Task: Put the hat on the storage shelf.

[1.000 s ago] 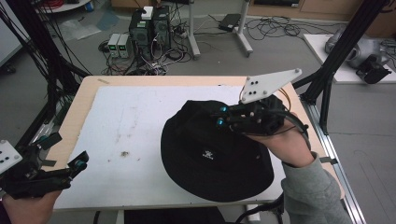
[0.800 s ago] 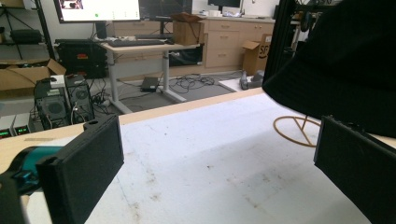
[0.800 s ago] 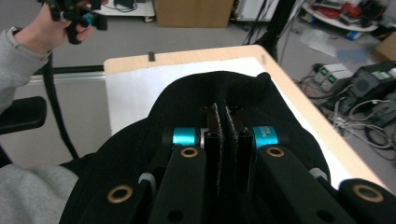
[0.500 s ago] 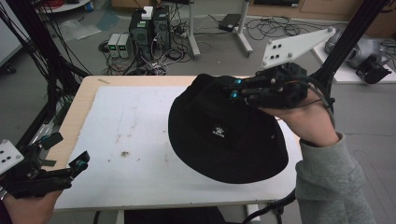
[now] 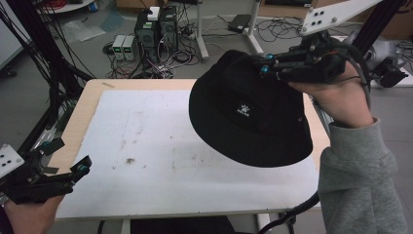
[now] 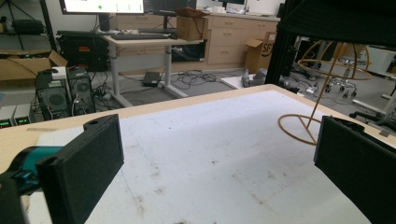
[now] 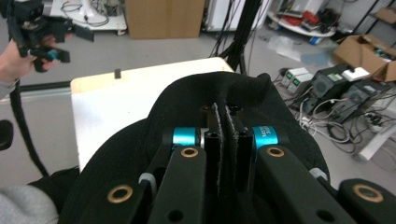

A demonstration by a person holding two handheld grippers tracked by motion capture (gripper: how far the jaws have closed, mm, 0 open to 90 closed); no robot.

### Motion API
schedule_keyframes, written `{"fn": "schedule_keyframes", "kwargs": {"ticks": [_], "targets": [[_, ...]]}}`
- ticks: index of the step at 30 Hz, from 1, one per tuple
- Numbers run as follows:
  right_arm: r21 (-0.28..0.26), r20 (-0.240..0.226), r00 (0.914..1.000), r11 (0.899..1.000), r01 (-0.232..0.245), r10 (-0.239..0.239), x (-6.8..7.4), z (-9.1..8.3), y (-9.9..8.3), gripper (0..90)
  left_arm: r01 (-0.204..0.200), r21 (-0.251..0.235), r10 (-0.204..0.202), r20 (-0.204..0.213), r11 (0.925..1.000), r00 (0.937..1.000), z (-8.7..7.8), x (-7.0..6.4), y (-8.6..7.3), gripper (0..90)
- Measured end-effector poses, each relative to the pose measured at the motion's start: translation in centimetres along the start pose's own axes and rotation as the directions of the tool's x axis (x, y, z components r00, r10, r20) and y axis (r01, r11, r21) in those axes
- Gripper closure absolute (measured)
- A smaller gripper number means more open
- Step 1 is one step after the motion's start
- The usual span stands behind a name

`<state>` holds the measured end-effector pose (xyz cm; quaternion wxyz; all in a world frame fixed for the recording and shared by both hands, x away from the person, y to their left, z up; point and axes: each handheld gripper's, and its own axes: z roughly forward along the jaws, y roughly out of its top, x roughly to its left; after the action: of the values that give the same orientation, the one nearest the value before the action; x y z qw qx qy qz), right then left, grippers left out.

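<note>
A black bucket hat (image 5: 248,112) with a small white logo hangs in the air over the table's right half. My right gripper (image 5: 263,63) is shut on its crown at the top. In the right gripper view the two jaws pinch a fold of the hat (image 7: 196,102) at the right gripper (image 7: 224,114). My left gripper (image 5: 67,156) rests open at the table's near left corner, holding nothing. Seen from the left gripper (image 6: 219,158), the hat (image 6: 341,18) hangs at upper right above a thin wire stand (image 6: 303,126).
A white mat (image 5: 156,141) covers the wooden table (image 5: 83,107). The wire stand's ring base sits on the mat near the right edge. Computer boxes (image 5: 156,27) and cables lie on the floor beyond the far edge. A black frame post (image 5: 48,63) stands at left.
My right gripper has lifted the hat off the table, carrying it up and toward the far right. The left gripper has stayed where it was.
</note>
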<state>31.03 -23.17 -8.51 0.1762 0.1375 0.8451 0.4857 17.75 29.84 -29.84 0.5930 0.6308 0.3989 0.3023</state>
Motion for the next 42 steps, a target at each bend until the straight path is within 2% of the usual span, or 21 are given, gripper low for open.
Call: {"fn": "schedule_keyframes", "kwargs": {"ticks": [6, 9, 18, 20, 24, 35, 39, 42], "targets": [[0.0, 0.055, 0.9983, 1.0, -0.016, 0.016, -2.1, -1.1, 0.5, 87.6, -0.002, -0.011, 0.002, 0.006, 0.9999, 1.0, 0.2, 0.0, 0.2, 1.8], [0.004, 0.08, 0.9961, 0.999, -0.039, 0.039, -3.1, -1.2, 0.4, 87.6, 0.0, -0.007, 0.0, 0.007, 1.0, 1.0, 0.4, 0.1, 0.2, 1.8], [0.003, 0.128, 0.9882, 0.996, -0.085, 0.084, -6.2, -1.5, -0.9, 87.6, -0.008, 0.0, 0.008, 0.025, 1.0, 0.9996, 1.2, -0.2, 0.3, 1.8], [-0.002, 0.152, 0.9854, 0.997, -0.077, 0.076, -6.8, -1.6, -1.2, 87.6, -0.008, -0.001, 0.008, 0.027, 1.0, 0.9996, 1.3, -0.2, 0.3, 1.8], [0.004, 0.165, 0.983, 0.997, -0.083, 0.081, -7.8, -1.8, -1.8, 87.6, -0.01, 0.006, 0.01, 0.029, 0.9999, 0.9995, 1.5, -0.3, 0.3, 1.8], [0.023, 0.177, 0.9706, 0.985, -0.17, 0.163, -10.6, -1.0, -5.9, 87.6, -0.014, 0.013, 0.013, 0.037, 0.9998, 0.9992, 1.9, -0.6, 0.2, 1.8], [0.019, 0.194, 0.9602, 0.978, -0.209, 0.201, -11.5, -0.7, -7.4, 87.6, -0.011, 0.015, 0.01, 0.038, 0.9998, 0.9992, 2.0, -0.6, 0.1, 1.8], [0.02, 0.198, 0.9558, 0.974, -0.225, 0.217, -12.0, -0.3, -8.3, 87.6, -0.006, 0.015, 0.005, 0.047, 0.9999, 0.9989, 2.2, -0.7, 0.0, 1.8]]}}
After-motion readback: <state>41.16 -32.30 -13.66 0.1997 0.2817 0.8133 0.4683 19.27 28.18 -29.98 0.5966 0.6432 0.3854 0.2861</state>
